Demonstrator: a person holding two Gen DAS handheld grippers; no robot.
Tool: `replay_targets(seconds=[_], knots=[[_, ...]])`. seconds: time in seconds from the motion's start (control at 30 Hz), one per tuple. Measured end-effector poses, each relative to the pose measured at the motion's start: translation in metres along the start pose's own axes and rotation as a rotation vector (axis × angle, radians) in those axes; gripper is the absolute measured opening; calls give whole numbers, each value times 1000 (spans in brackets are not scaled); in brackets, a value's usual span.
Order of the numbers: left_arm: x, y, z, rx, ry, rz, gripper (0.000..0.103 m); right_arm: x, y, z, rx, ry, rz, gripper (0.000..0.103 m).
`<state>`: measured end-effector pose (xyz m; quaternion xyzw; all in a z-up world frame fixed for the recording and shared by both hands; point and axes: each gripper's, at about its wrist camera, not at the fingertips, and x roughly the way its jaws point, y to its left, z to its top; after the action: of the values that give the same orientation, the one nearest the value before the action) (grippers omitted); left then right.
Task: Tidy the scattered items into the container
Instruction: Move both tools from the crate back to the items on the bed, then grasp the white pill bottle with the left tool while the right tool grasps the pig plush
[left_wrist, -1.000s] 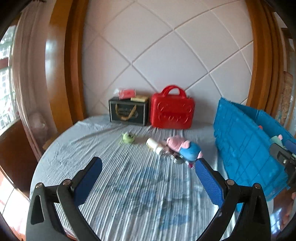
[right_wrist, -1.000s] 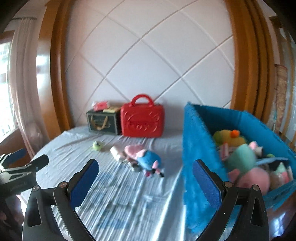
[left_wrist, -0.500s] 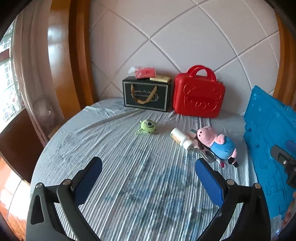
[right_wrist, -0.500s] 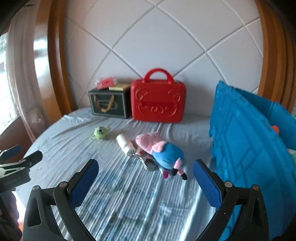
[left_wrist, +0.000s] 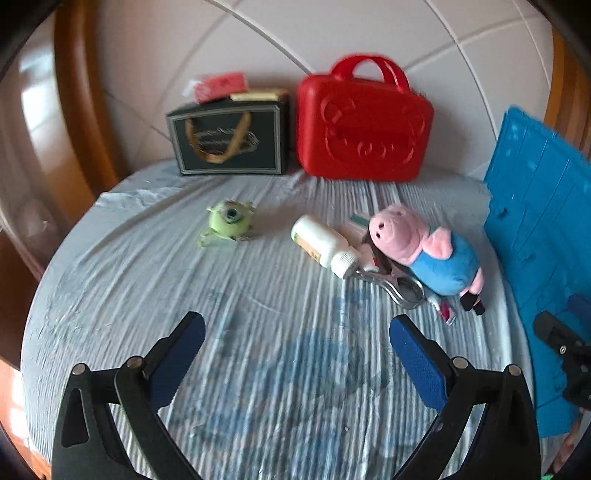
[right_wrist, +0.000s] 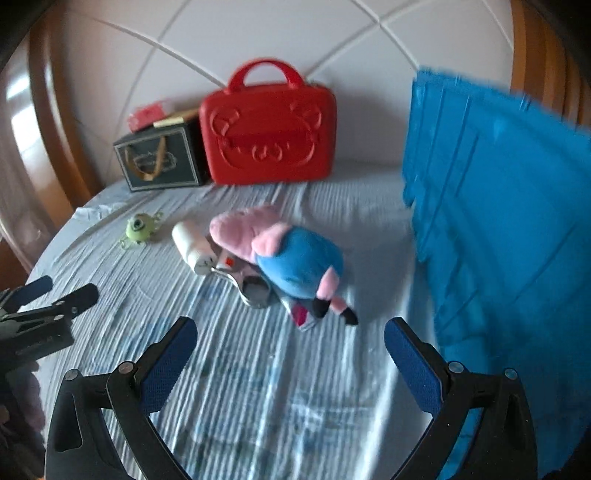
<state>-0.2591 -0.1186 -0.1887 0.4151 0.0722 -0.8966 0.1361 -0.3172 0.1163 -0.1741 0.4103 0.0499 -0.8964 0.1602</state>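
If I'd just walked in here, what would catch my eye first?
Probably the red case standing against the back wall, beside a dark gift bag. Then the pig plush lying mid-table on the striped cloth, and the big blue crate at the right.

Ahead of our tongs we see a pink and blue plush pig (right_wrist: 280, 258), a green one-eyed toy (left_wrist: 229, 222), a white bottle (left_wrist: 320, 242), a red case (left_wrist: 364, 136), and, right, a blue crate (right_wrist: 498, 229).

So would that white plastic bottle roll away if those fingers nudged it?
Probably: the white plastic bottle lies on its side, and it's round. The wrinkled striped tablecloth and the pink-and-blue pig plush beside it might stop it.
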Motion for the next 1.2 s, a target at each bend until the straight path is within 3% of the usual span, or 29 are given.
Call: replay_targets(seconds=[0.13, 0.43, 0.67, 0.7, 0.77, 0.87, 0.93, 1.03, 1.13, 1.2], knots=[[34, -12, 6, 15, 36, -8, 93, 33, -6, -3, 18, 50, 1, 103], [105, -44, 36, 15, 80, -9, 92, 99, -23, 13, 21, 109, 15, 103], [172, -60, 55, -5, 100, 52, 92, 142, -36, 24, 22, 131, 60, 103], [181, -60, 56, -6, 109, 59, 91, 149, -35, 25, 12, 132, 67, 103], [200, -58, 54, 0, 144, 80, 73, 158, -34, 28, -8, 125, 66, 103], [209, -46, 43, -5, 191, 86, 51, 171, -28, 29, -38, 125, 71, 103], [201, -34, 36, -11, 185, 85, 46, 181, -24, 30, -43, 130, 65, 103], [189, -22, 31, 11, 190, 114, 45, 187, -19, 30, -3, 138, 81, 103], [179, -11, 28, 24, 200, 112, 45, 182, -9, 30, 7, 156, 158, 103], [173, -11, 30, 30, 195, 108, 45, 179, -2, 30, -29, 150, 142, 103]])
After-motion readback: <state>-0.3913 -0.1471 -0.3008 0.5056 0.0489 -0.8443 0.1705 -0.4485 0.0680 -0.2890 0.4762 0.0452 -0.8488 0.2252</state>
